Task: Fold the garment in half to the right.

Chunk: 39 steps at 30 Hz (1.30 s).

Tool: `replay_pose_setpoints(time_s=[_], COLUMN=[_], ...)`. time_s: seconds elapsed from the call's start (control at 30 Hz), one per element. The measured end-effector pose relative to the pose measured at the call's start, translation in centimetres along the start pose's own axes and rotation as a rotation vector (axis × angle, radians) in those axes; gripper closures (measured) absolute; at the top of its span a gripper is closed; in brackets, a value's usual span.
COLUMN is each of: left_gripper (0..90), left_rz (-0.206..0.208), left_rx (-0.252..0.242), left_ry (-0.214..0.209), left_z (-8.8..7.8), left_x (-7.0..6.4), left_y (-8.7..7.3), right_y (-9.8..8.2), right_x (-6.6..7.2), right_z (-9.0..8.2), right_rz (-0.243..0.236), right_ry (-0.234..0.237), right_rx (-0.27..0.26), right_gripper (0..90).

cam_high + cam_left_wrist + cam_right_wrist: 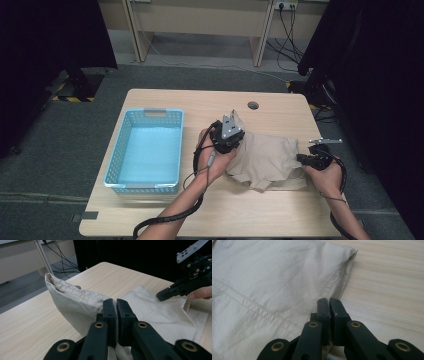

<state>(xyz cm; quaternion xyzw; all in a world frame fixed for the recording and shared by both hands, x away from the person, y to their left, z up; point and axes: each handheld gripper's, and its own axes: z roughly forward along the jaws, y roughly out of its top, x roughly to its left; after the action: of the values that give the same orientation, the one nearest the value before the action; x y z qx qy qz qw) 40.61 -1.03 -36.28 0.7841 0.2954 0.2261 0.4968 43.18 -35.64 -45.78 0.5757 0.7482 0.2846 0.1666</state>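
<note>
Beige garment (267,160) spread on the right half of the light wooden table (165,205), most likely shorts or trousers; exact type hard to make out under the folds. One stitched hem corner lifted off the tabletop, clamped by the left gripper (116,305), jaws pressed together on the cloth. In the high view, pinch point hidden beneath the grey three-cornered plate of the left gripper (233,131). Opposite edge pinched near the table surface by the right gripper (329,303), jaws narrow, a thin fold of fabric just visible between them; in the high view, right gripper (301,159) at the garment's right edge. Lower part of the garment bunched, seams unclear. Light blue perforated plastic basket (118,150) left of the garment, well apart. No readable brand, label or writing anywhere.
</note>
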Motion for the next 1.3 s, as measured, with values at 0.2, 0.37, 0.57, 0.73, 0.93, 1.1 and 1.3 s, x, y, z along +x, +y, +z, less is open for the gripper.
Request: replay_pose_setpoints(time_s=[0.2,0.37,0.57,0.73,0.93,1.1,1.3], left_gripper=[86.7,86.9,87.3,87.4,87.6,87.7,87.7], left_rz=[0.010,0.017,0.022,0.028,0.036,0.038,0.049], left_rx=[-0.005,-0.004,-0.007,-0.011,-0.013,-0.018,-0.021], left_ry=[-0.008,-0.017,-0.033,-0.040,-0.049,-0.060,-0.071], left_z=[0.1,0.1,0.2,0.3,0.4,0.5,0.8], left_x=[-0.3,-0.5,-0.7,-0.9,-1.2,-1.7,-2.0], left_y=[0.4,0.5,0.7,0.9,1.1,1.2,1.3], right_y=[0.4,0.7,1.1,1.3,1.5,1.6,1.7], right_x=[1.2,2.1,3.0,3.7,4.3,4.7,5.1], right_z=[0.5,0.8,1.2,1.5,1.7,1.8,1.9], right_rz=[-0.010,-0.019,-0.029,-0.045,-0.046,-0.046,-0.049], right_ry=[0.019,0.032,0.044,0.053,0.063,0.066,0.071], right_rx=[0.001,0.005,0.009,0.009,0.009,0.012,0.015], right_gripper=[87.2,87.2,87.2,87.2,87.1,87.1,87.0])
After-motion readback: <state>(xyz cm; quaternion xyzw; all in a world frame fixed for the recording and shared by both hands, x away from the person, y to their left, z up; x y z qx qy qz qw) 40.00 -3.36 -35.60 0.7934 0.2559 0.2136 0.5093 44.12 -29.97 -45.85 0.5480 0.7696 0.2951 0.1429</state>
